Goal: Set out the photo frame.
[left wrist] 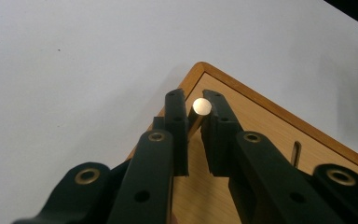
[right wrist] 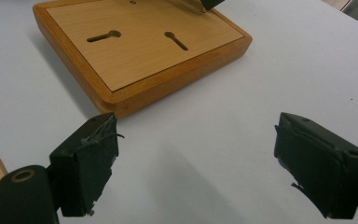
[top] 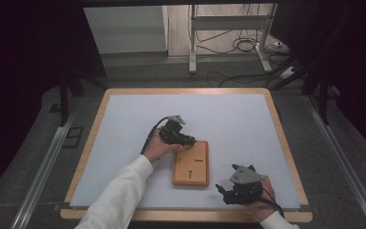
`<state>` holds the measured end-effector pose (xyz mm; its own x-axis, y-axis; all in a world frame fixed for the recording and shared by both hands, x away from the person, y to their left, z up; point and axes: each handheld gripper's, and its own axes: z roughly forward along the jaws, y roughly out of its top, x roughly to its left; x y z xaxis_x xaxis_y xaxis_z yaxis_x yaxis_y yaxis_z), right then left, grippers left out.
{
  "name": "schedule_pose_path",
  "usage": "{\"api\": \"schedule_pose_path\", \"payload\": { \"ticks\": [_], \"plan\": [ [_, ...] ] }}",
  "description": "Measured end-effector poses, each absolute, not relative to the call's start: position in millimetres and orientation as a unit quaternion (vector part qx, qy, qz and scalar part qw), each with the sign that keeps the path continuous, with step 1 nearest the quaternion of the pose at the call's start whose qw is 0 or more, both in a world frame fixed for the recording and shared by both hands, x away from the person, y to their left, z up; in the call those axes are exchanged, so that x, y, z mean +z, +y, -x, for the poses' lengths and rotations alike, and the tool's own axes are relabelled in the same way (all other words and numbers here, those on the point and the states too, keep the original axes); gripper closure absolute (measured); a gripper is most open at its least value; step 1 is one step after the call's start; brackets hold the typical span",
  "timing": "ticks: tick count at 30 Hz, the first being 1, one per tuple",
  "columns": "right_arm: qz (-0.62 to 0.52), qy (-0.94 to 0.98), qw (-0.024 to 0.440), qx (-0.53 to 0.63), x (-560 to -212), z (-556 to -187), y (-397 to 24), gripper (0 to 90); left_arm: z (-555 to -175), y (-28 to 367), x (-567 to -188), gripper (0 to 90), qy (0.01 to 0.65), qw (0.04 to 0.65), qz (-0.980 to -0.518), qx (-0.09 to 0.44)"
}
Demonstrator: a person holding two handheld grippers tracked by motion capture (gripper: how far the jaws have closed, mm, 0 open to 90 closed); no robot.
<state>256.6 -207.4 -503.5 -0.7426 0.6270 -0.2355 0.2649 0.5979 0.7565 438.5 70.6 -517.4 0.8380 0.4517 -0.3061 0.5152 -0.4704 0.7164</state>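
A flat wooden board (top: pixel 190 164) with keyhole slots (right wrist: pixel 103 36) lies on the white table top, a little right of the middle. My left gripper (top: pixel 187 140) rests over the board's far left corner, shut on a small shiny metal pin (left wrist: pixel 201 107) whose round end shows between the jaw tips. Under the pin the board's corner (left wrist: pixel 261 135) is visible, with another slot (left wrist: pixel 296 153) to the right. My right gripper (top: pixel 221 193) sits low near the table's front edge, right of the board (right wrist: pixel 144 42). Its jaws (right wrist: pixel 196 154) stand wide open with only bare table between them.
The white sheet (top: pixel 228 119) is framed by a wooden table rim (top: pixel 186 90). Rails run along both sides of the table. Beyond the far edge stand a metal frame (top: pixel 193 43) and loose cables (top: pixel 240 45) on the floor.
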Motion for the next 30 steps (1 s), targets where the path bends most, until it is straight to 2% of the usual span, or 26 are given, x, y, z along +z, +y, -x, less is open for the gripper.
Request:
{"api": "schedule_pose_path", "payload": {
  "ticks": [11, 23, 30],
  "plan": [
    [-0.231, 0.872, 0.263, 0.342, -508.0, -254.6, -181.1, 9.4, -442.7, 71.4, -517.4, 81.5, 0.285, 0.431, -0.855, -0.049],
    [-0.179, 0.89, 0.308, 0.284, -522.1, -259.3, -132.4, 8.0, -447.1, 72.1, -516.6, 81.9, 0.289, 0.426, -0.855, -0.06],
    [-0.179, 0.886, 0.336, 0.266, -526.7, -265.9, -122.1, 9.2, -447.7, 72.4, -517.0, 81.8, 0.294, 0.429, -0.852, -0.065]
  ]
}}
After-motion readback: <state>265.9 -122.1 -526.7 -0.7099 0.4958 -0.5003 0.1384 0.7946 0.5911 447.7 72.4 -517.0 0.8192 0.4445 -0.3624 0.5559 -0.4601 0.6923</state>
